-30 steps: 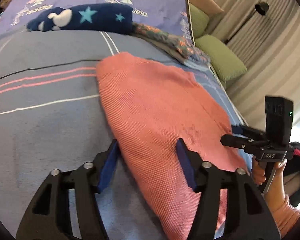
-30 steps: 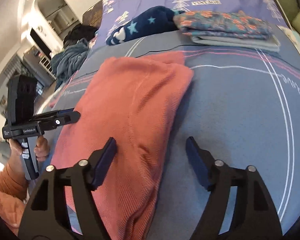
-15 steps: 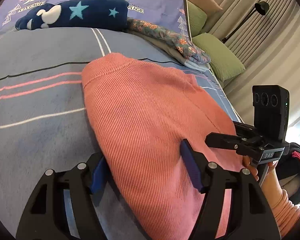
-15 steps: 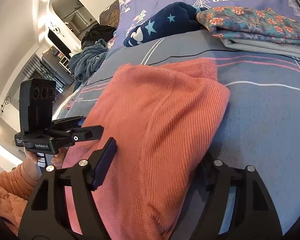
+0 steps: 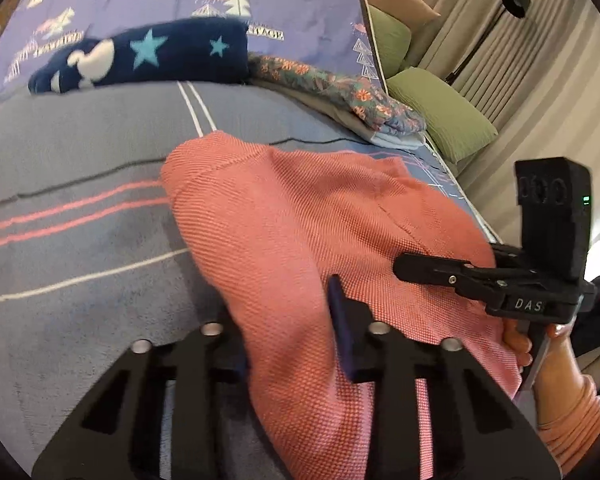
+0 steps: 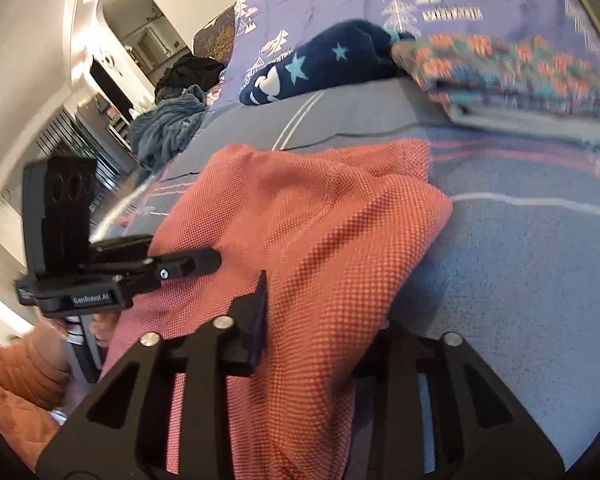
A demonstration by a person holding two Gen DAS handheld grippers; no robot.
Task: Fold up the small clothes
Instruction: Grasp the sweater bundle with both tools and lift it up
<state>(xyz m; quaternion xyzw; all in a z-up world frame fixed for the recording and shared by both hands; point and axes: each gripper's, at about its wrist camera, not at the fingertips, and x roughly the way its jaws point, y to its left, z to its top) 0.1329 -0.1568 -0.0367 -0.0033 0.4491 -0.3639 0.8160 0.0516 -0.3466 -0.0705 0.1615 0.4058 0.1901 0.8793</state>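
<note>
On the striped bed cover (image 5: 80, 216), left wrist view: coral knit garment (image 5: 300, 220) spread from centre toward 5 o'clock; left gripper (image 5: 288, 344) closing on its near edge at 6 o'clock, cloth bunched between the pads; right gripper (image 5: 436, 270) at 3 o'clock, low over the same cloth

Right wrist view: right gripper (image 6: 320, 328) closing on the opposite near edge at 6 o'clock, fabric between the jaws; folded floral stack (image 6: 512, 76) at 1 o'clock

Probably the grasp before a fold; next calls for lifting both edges together, evenly, toward 12 o'clock
</note>
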